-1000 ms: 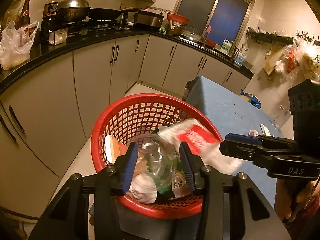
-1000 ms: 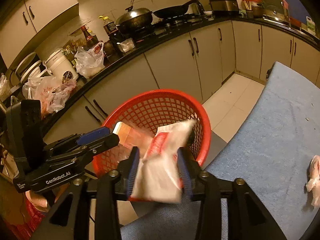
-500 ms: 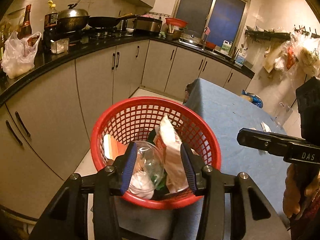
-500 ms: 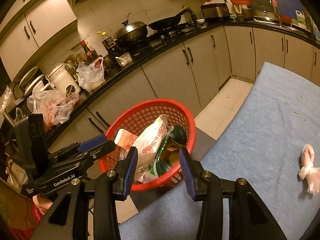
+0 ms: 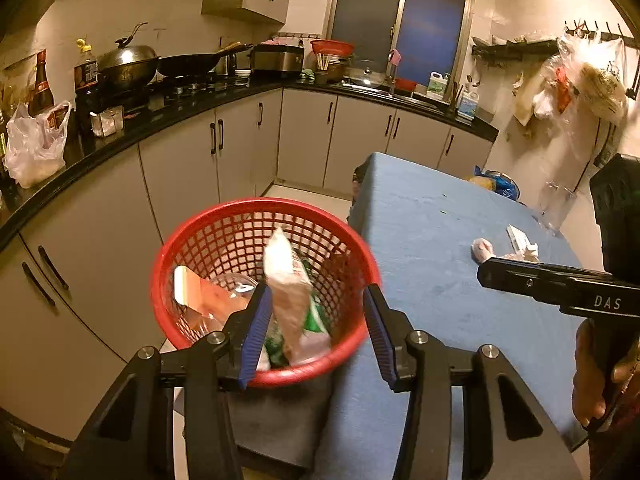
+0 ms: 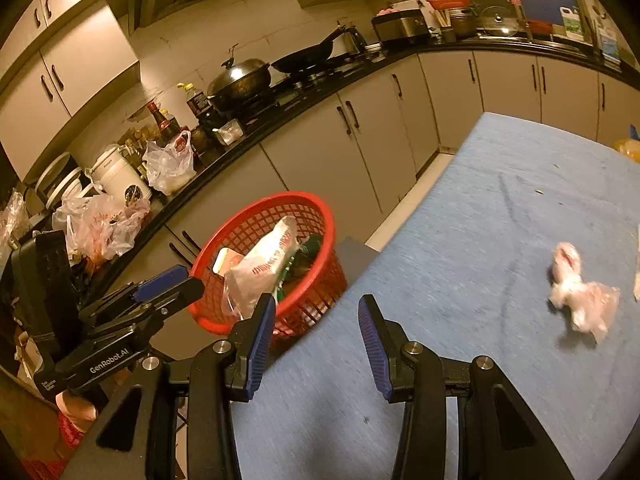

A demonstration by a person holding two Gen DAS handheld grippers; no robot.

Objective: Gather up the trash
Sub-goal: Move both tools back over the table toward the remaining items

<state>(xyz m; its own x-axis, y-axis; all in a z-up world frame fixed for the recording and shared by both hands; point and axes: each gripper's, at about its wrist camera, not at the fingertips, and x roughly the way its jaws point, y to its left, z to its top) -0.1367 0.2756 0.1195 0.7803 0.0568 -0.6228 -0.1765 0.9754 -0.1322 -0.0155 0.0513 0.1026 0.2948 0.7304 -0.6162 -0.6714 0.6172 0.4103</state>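
Observation:
A red mesh basket (image 5: 192, 240) (image 6: 240, 224) stands beside the near corner of the blue-clothed table (image 5: 432, 240) (image 6: 500, 216). It holds a white and red plastic bag (image 5: 286, 280) (image 6: 264, 264), a clear plastic cup (image 5: 224, 296) and green packaging. My left gripper (image 5: 314, 334) is open and empty just above the basket's near rim. My right gripper (image 6: 316, 344) is open and empty over the table's near corner. A crumpled pink-white wrapper (image 6: 580, 296) (image 5: 482, 248) lies on the table to the right.
Grey cabinets under a black counter (image 5: 132, 128) curve around the left and back, carrying a wok, pans, bottles and plastic bags. A small white packet (image 5: 520, 238) lies near the wrapper. A blue and yellow bag (image 5: 496, 184) sits at the table's far edge.
My right gripper opened and let the white and red bag drop into the basket, then pulled back and turned right over the table. My left gripper drew back a little from the basket.

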